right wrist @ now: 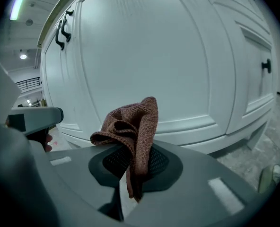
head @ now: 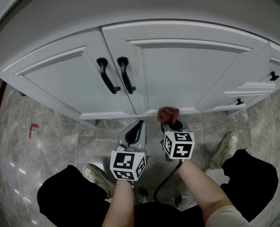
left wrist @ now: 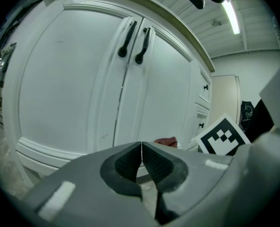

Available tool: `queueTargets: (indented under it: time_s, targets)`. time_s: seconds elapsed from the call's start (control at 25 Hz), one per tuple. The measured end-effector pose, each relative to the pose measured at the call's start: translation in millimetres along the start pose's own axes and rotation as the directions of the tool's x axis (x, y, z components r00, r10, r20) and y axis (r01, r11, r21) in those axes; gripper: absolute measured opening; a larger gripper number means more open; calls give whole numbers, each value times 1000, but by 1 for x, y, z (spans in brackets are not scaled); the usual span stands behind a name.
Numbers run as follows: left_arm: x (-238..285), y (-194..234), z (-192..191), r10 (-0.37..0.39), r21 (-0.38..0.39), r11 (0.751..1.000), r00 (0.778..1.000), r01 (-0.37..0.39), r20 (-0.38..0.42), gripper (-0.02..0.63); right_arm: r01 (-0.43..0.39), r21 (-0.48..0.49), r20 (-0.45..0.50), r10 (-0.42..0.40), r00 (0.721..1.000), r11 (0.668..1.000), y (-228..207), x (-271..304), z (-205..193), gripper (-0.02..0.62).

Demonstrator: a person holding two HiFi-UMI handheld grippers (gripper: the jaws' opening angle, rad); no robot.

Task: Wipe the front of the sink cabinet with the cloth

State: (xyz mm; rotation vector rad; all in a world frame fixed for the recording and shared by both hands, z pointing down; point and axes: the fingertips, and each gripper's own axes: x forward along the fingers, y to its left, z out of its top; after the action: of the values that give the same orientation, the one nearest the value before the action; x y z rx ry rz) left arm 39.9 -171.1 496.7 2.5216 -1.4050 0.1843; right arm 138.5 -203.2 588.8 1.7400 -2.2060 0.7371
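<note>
one bunched reddish-brown cloth (right wrist: pixel 139 119) sits clamped in the right tongs (right wrist: pixel 132 163), close to the bottom edge of the white sink cabinet (head: pixel 178 70); the left tongs (left wrist: pixel 141 161) are pressed together, holding nothing.

Ahead of the cloth (head: pixel 168 113), the right cabinet door (head: pixel 187 74) is flat and unobstructed. Two black handles (head: pixel 107 75) jut out farther left, small knobs (head: pixel 274 76) far right. Nearer, shoes (head: pixel 223 149) flank the floor (head: pixel 59 141) on both sides.

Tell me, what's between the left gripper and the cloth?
Only bare floor, seen in the head view. The left gripper is shut and empty; the right gripper holds the cloth.
</note>
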Motion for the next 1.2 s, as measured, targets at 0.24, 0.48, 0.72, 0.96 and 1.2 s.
queueTargets:
  time_s: [0.24, 0.48, 0.72, 0.96, 1.2]
  targets:
    - [18, -37, -4, -69, 9, 998, 998, 69, -16, 0, 98, 26, 17, -98, 995, 995, -61, -20, 3, 81]
    - [29, -61, -9, -112, 13, 994, 993, 113, -28, 0, 223, 95, 32, -227, 973, 970, -123, -42, 5, 81]
    - [31, -76, -11, -144, 25, 989, 989, 145, -36, 0, 286, 154, 31, -294, 955, 946, -151, -58, 4, 81]
    - [11, -62, 13, -119, 41, 992, 993, 118, 18, 0, 219, 115, 75, -229, 971, 969, -103, -70, 22, 81]
    - [-46, -30, 59, -30, 63, 998, 991, 22, 129, 0, 87, -25, 186, -81, 979, 996, -12, -105, 60, 81]
